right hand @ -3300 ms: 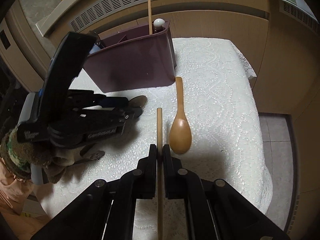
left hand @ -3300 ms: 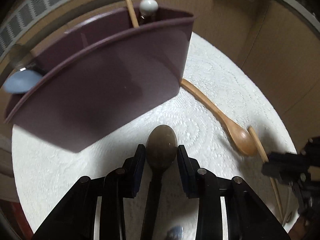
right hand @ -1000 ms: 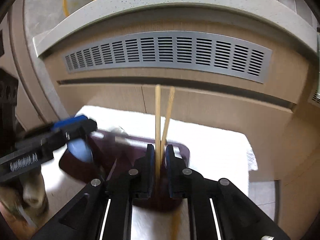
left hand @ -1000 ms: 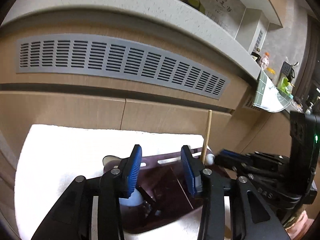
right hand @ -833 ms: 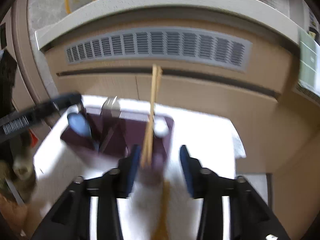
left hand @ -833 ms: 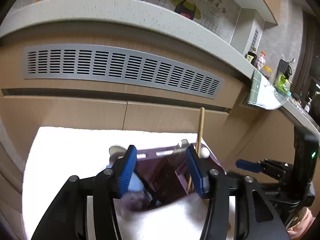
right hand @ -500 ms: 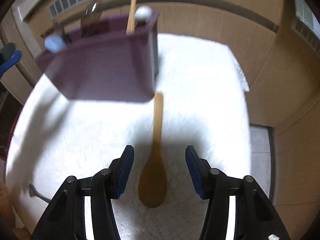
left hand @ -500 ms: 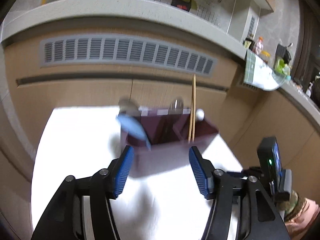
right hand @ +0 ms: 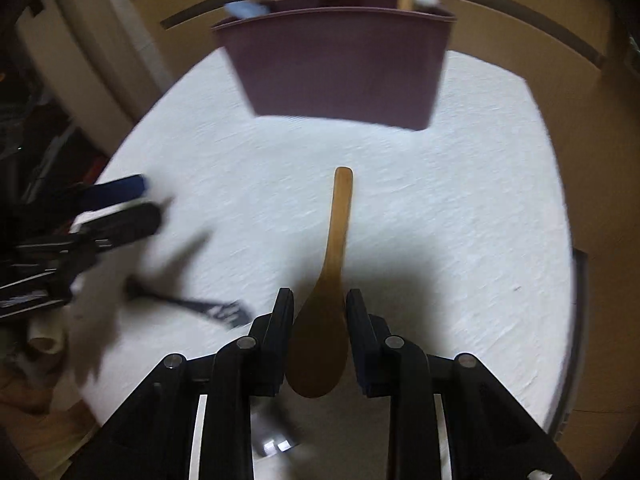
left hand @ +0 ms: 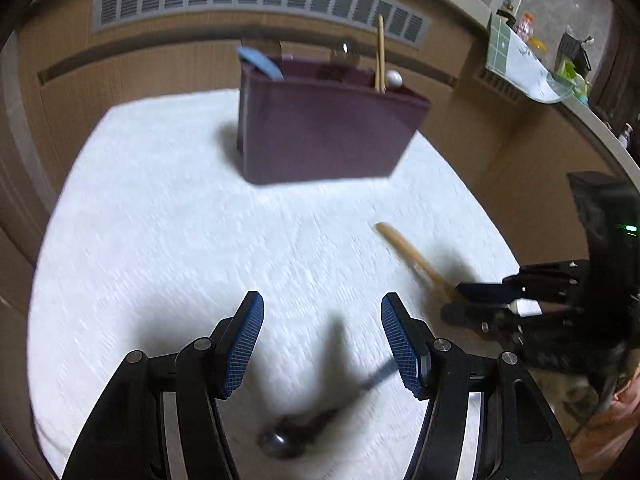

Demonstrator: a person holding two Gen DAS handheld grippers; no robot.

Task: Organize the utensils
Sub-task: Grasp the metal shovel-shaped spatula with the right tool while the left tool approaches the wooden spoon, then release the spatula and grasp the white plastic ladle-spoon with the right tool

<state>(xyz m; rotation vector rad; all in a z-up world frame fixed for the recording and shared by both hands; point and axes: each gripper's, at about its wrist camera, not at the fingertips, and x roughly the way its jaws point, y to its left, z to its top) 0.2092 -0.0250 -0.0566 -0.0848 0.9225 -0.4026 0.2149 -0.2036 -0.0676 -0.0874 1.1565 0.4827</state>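
Already the caddy (left hand: pixel 320 136) at the table's (left hand: pixel 160 220) far edge holds chopsticks (left hand: pixel 380 56) and spoons; left claw (left hand: pixel 320 344) gapes empty over a dark spoon (left hand: pixel 296 432) near the front edge; right claw (right hand: pixel 320 332), released, straddles the wooden spoon (right hand: pixel 320 344); only its view shows a fork (right hand: pixel 208 308).

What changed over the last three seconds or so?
Both hand-held grippers released into the purple holder: left its dark spoon, right its chopstick. Both drew back open; the right now straddles the wooden spoon. Holder and wooden spoon stayed put.
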